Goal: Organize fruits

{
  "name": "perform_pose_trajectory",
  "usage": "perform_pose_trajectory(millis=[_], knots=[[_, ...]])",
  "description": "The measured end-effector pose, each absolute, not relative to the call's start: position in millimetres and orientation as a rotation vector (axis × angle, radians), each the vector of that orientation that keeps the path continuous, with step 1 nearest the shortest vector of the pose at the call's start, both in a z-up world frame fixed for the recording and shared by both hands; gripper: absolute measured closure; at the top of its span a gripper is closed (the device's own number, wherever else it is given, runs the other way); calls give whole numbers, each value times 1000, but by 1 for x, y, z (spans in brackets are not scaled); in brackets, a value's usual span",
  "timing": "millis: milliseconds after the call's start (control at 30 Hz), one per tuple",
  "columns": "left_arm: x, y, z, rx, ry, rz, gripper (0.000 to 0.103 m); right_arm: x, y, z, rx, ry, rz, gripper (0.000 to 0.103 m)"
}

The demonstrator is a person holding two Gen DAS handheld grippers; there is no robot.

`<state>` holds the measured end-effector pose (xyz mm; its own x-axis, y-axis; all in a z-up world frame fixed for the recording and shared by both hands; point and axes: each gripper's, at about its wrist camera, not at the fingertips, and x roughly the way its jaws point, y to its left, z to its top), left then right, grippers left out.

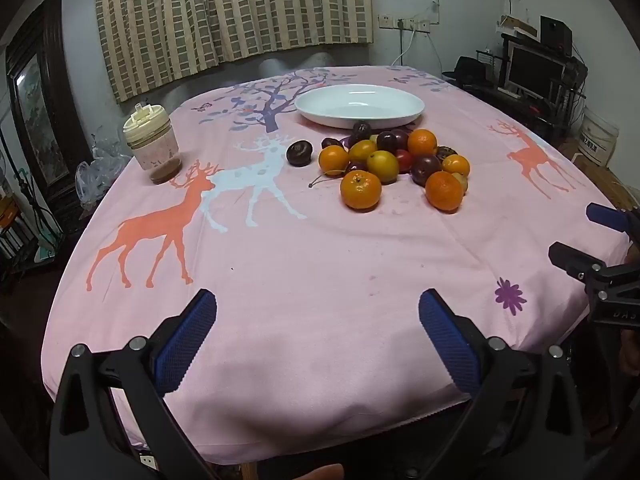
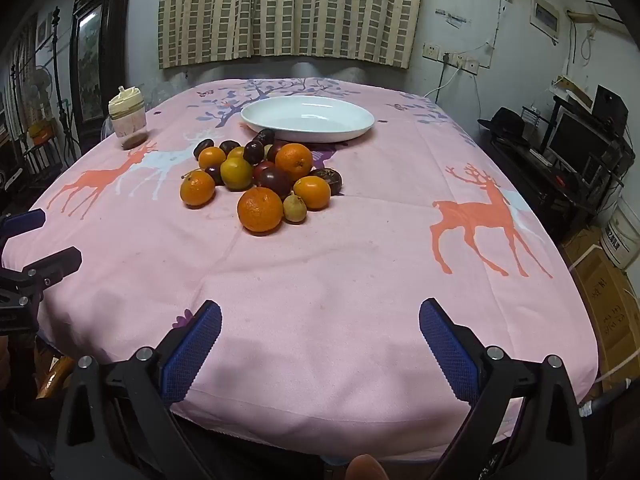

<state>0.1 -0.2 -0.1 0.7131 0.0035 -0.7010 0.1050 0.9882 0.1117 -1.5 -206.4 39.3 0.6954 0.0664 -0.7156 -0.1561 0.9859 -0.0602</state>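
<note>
A pink deer-printed tablecloth (image 1: 304, 264) is spread over the table. Near its far edge a white oval ceramic dish (image 2: 307, 118) is set, unfilled. Just in front of it a heap of oranges, dark plums and yellow fruit (image 2: 256, 176) is piled (one dark plum (image 1: 299, 153) apart, leftward). The left gripper (image 1: 318, 336) and right gripper (image 2: 320, 340) are held at the near edge — both spread wide, nothing grasped.

Both hand-held grippers (image 1: 318, 336) (image 2: 320, 344) wide apart
</note>
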Motion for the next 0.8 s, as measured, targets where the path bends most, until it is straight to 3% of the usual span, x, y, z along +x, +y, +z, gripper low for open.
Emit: perform_pose_trajectory(millis=[800], knots=[[0,0,0,144,777,-59,4,-2,-206,40,-123,796,126,4]])
